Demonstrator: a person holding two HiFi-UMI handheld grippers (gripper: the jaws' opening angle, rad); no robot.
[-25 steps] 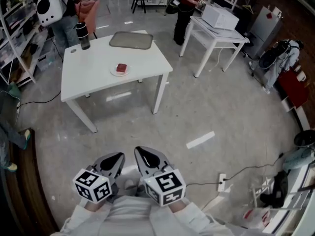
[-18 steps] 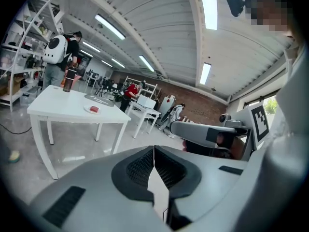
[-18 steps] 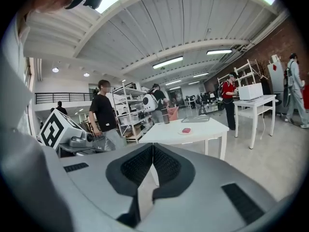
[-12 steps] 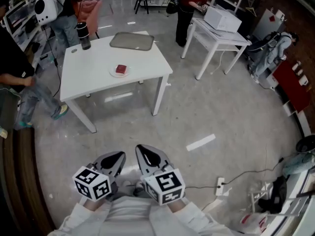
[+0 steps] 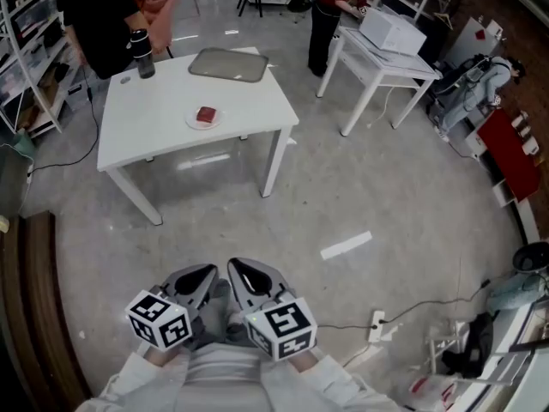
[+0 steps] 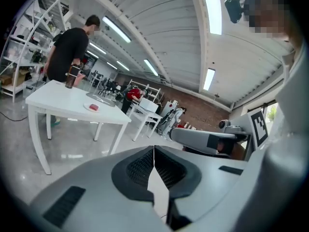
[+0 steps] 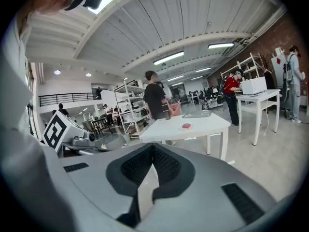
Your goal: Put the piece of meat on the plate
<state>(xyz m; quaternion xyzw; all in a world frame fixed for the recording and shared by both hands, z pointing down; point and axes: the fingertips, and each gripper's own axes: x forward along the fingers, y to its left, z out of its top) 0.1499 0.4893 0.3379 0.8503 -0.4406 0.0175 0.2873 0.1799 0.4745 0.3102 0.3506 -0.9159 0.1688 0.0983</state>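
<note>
Grippers closed on nothing, held low at the bottom centre of the head view, well apart from the table.

Left gripper (image 5: 199, 278) and right gripper (image 5: 247, 275) sit side by side, tucked in close to the person's body. Each has its jaws pressed together, and neither gripper view shows anything between them. The piece of meat (image 5: 206, 115) already lies on the small white plate (image 5: 191, 123), near the middle of the white table (image 5: 163, 140) in the upper left of the frame. With the meat resting there, the job looks done to me, and the tools seem parked at rest rather than poised to reach. A grey tray (image 5: 227, 64) and a dark bottle (image 5: 142, 54) stand along the table's far edge, where a person in black (image 5: 99, 15) stands.
</note>
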